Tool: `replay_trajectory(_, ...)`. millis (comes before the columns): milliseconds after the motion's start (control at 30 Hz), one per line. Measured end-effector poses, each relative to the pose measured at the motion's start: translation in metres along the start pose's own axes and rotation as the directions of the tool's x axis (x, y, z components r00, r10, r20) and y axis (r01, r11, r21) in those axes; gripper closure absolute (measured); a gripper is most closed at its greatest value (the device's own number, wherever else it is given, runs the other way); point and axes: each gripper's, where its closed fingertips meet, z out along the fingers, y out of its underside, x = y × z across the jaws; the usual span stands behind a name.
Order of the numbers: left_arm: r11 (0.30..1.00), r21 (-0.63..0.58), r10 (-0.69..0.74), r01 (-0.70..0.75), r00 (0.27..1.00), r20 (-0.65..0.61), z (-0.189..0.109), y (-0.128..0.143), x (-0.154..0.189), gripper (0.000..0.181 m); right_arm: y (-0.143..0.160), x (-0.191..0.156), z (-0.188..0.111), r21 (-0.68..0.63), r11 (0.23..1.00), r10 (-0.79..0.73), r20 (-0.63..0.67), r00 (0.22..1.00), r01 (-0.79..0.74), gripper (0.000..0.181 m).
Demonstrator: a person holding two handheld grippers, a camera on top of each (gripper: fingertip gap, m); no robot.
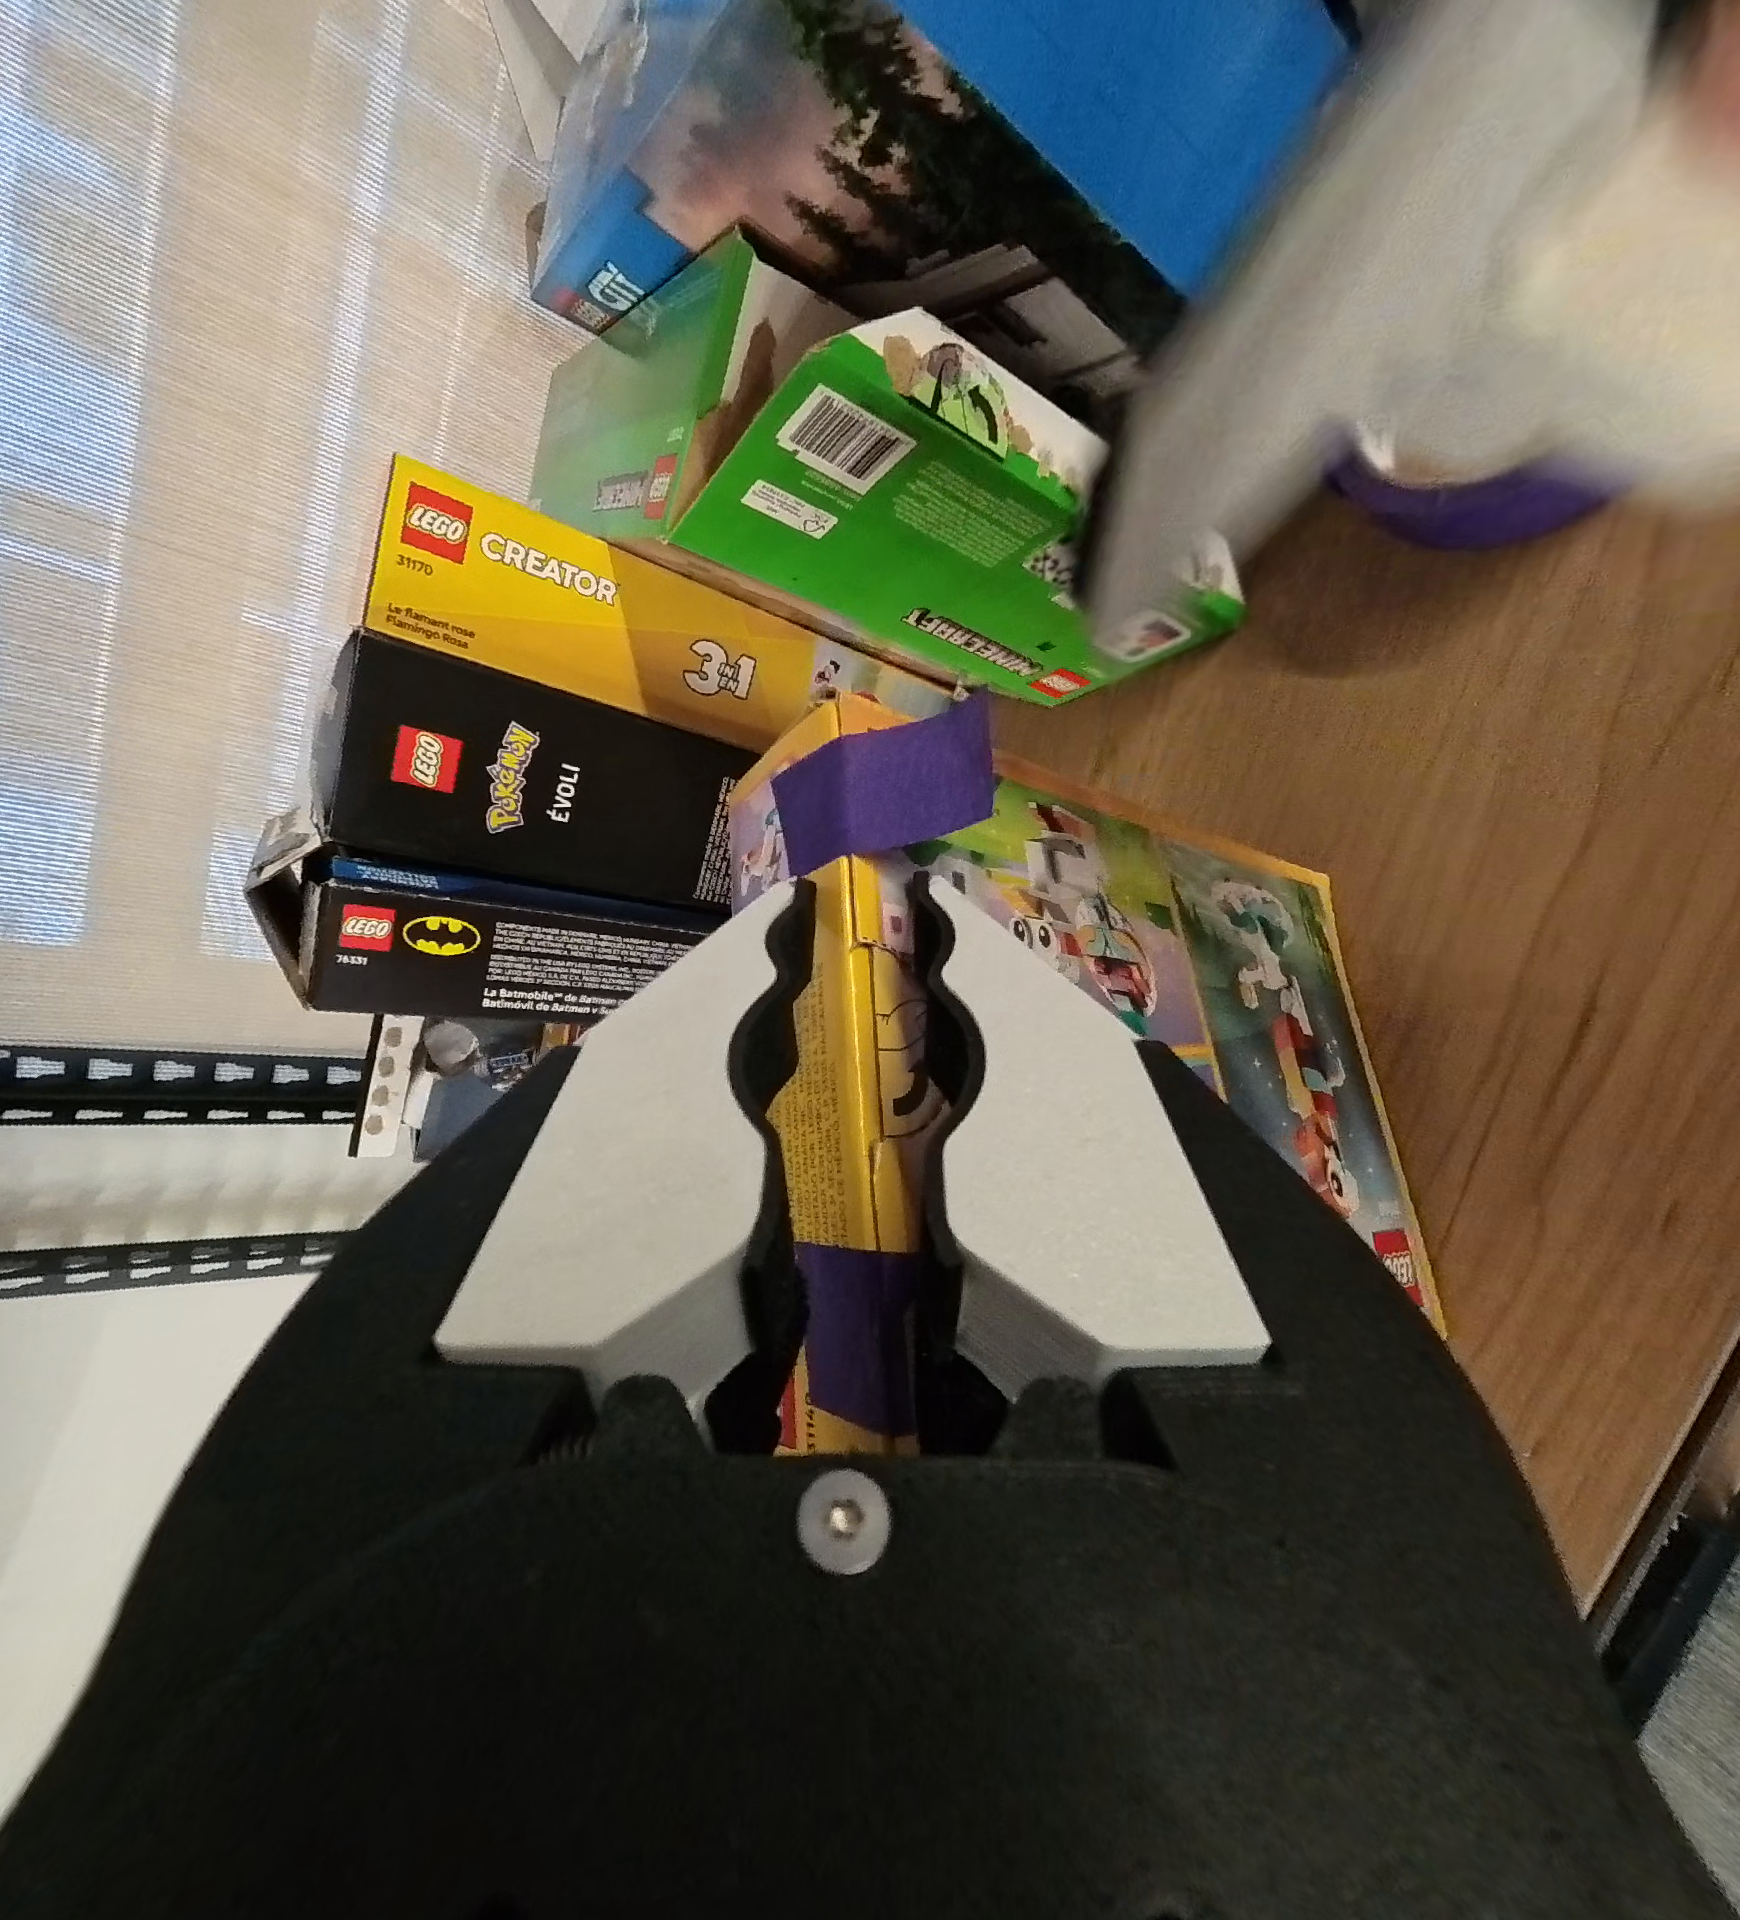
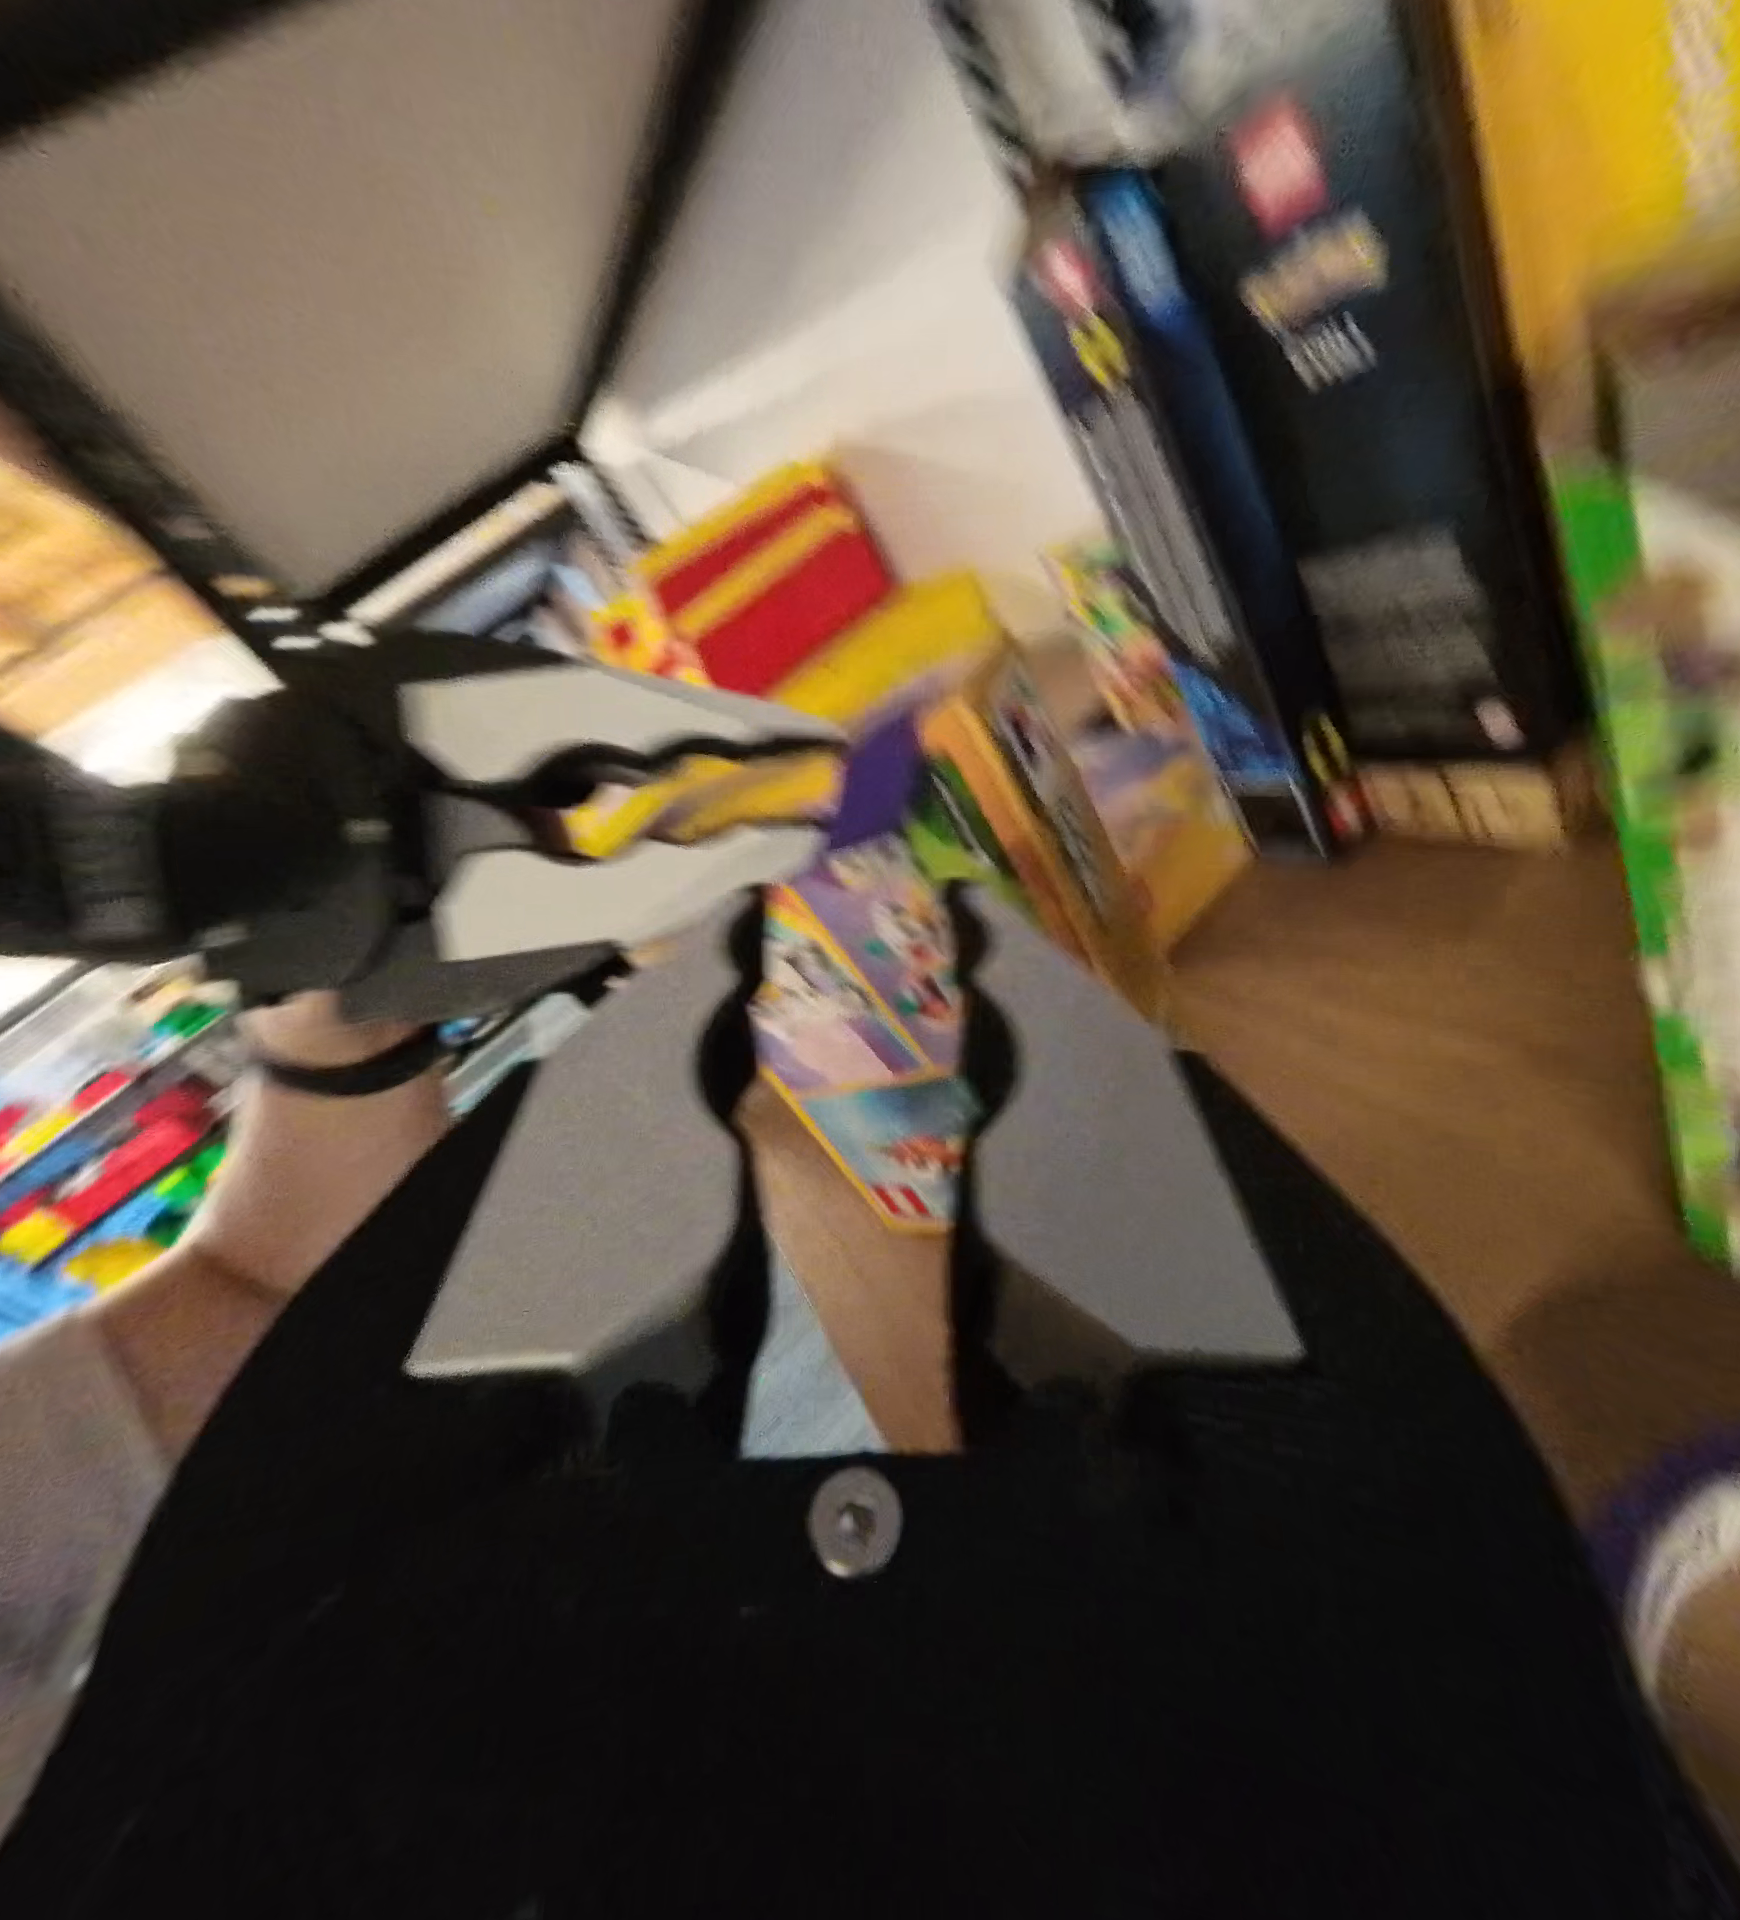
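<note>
My left gripper [image 1: 861, 894] is shut on the narrow yellow edge of a flat toy brick box [image 1: 1250, 997], which rests on the wooden table [image 1: 1520, 935]. A strip of purple tape [image 1: 881, 795] wraps the box corner just past my fingertips. In the blurred right wrist view, the left gripper [image 2: 814, 800] clamps the same box [image 2: 1053, 831] from the left. My right gripper [image 2: 855, 914] is open and empty, just short of the box, with the purple tape [image 2: 876, 790] ahead of it. One of its fingers [image 1: 1209, 436] shows blurred in the left wrist view.
Several toy boxes stand behind: yellow [image 1: 533, 592], black [image 1: 523, 769], dark blue [image 1: 492, 945], green [image 1: 897, 520] and a large blue one [image 1: 949, 135]. A purple tape roll [image 1: 1468, 509] lies on the table and also shows in the right wrist view [image 2: 1728, 1538]. The table edge [image 1: 1624, 1538] runs at the right.
</note>
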Motion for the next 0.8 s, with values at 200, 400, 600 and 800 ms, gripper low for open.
replay_trajectory(200,0.998,0.048,-0.038,0.038,0.999,0.005,0.000,0.000,0.000,0.164,-0.041,-0.018,0.003,0.022,0.994,-0.105,0.268,0.958,0.103,0.181)
replay_trajectory(400,0.996,0.077,-0.039,0.037,0.999,0.026,0.000,0.001,-0.001,0.164,-0.042,-0.001,0.038,0.023,0.916,-0.399,0.177,0.900,0.402,0.181)
replay_trajectory(600,0.994,0.104,0.023,-0.025,0.999,0.022,0.000,0.002,-0.001,0.164,-0.022,0.010,0.062,-0.214,0.882,-0.376,0.221,0.900,0.420,0.181)
replay_trajectory(800,0.986,0.163,0.038,-0.035,0.999,-0.013,-0.002,0.003,-0.001,0.163,-0.014,0.009,0.063,-0.261,0.861,-0.387,0.217,0.896,0.436,0.181)
